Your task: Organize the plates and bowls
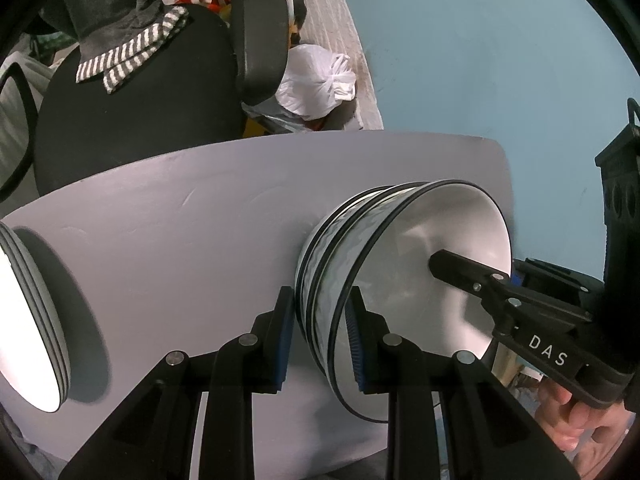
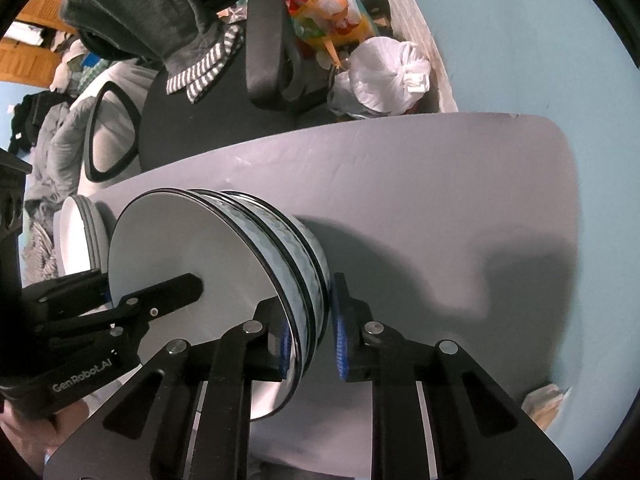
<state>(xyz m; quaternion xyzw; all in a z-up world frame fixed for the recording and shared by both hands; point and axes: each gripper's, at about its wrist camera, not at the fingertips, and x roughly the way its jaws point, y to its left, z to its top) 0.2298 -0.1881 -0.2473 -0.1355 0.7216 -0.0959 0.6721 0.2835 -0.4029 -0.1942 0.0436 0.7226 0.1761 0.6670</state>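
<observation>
The stack of bowls sits on the grey table, white inside, with pale blue mottled walls and black rims. Both tongs straddle its rim from opposite sides, so neither hand is nearer. The left gripper has one blue pad inside the top bowl and one outside, narrowly parted, seemingly clamped on the wall. The right gripper spans the opposite rim, though a small gap shows at its outer pad. A stack of plates lies beyond the left gripper.
</observation>
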